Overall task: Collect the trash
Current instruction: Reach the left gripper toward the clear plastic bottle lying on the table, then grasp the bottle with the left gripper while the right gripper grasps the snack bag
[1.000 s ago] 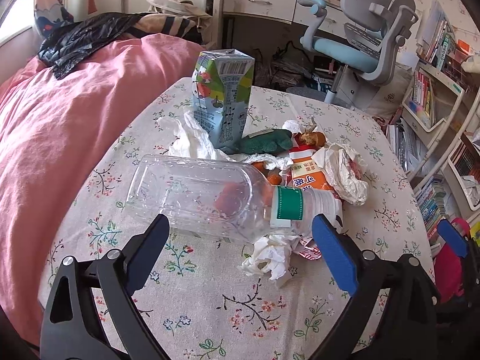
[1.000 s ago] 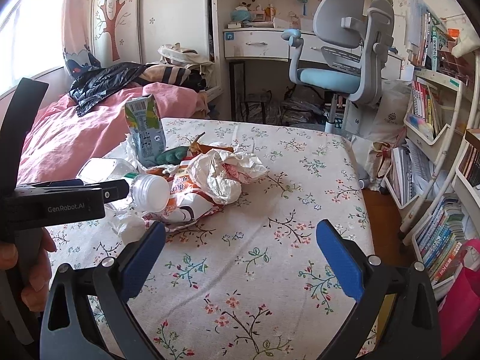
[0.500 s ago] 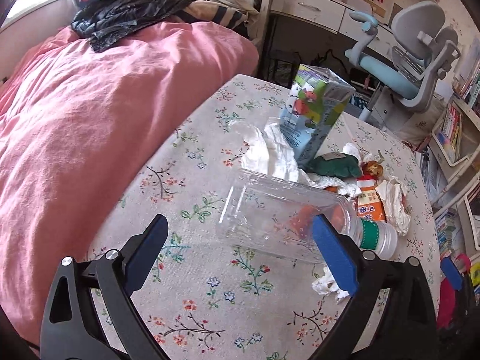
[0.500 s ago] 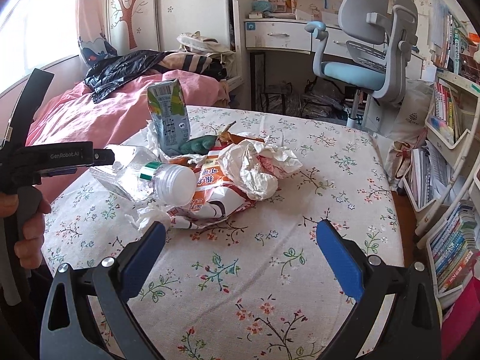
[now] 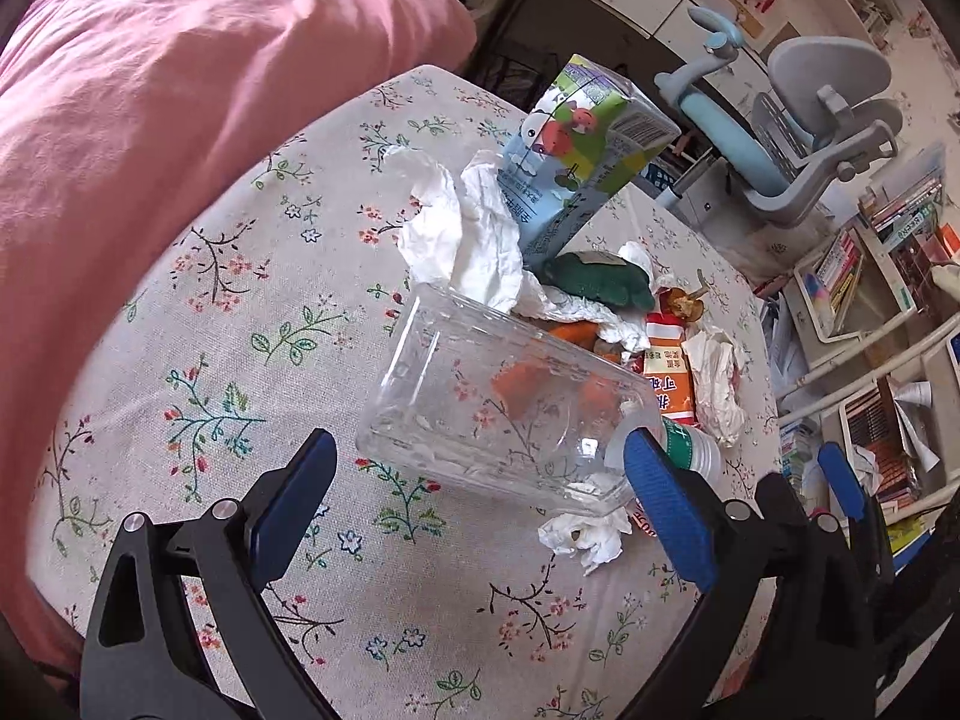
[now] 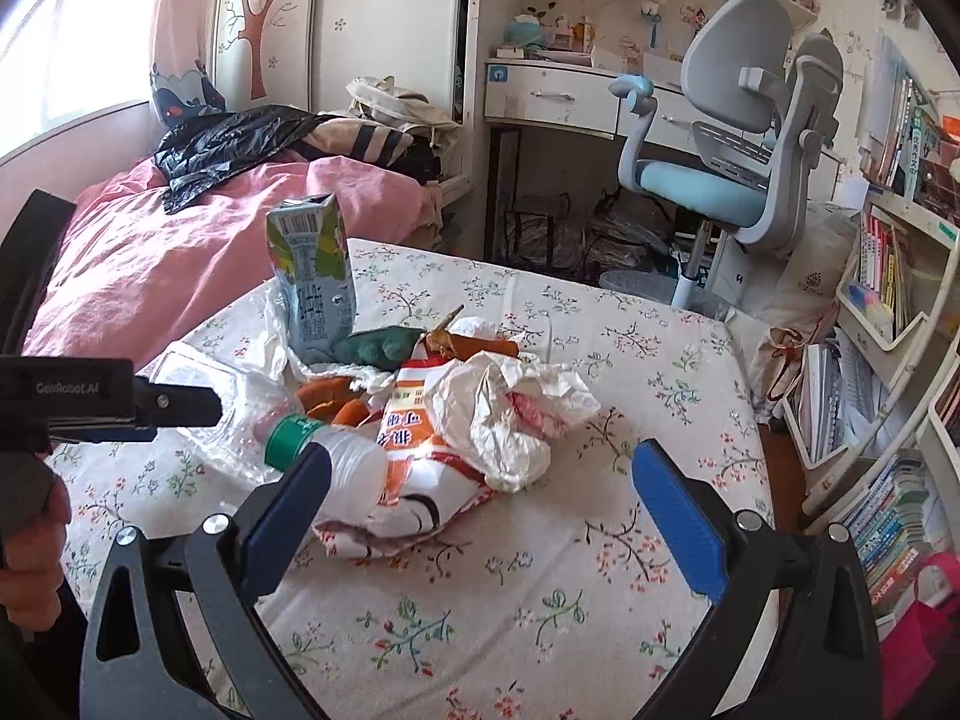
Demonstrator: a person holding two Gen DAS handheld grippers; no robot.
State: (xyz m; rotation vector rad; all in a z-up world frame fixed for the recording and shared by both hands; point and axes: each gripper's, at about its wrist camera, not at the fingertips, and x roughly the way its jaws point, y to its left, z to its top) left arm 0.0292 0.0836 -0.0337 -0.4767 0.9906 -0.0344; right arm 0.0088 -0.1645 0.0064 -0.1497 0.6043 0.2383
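In your left wrist view, the left gripper [image 5: 474, 492] is spread wide with nothing in it, low in the frame. The clear plastic bottle with a green label band [image 5: 504, 408] lies on its side on the floral-cloth table [image 5: 210, 360], right in front of the blue pads. Above it sit crumpled white tissue [image 5: 468, 240] and an upright blue-green drink carton [image 5: 576, 150].

In your right wrist view, the right gripper [image 6: 480, 486] is wide and empty too, with the orange-white snack wrapper [image 6: 414, 456] and crumpled white paper [image 6: 504, 408] mid-frame.
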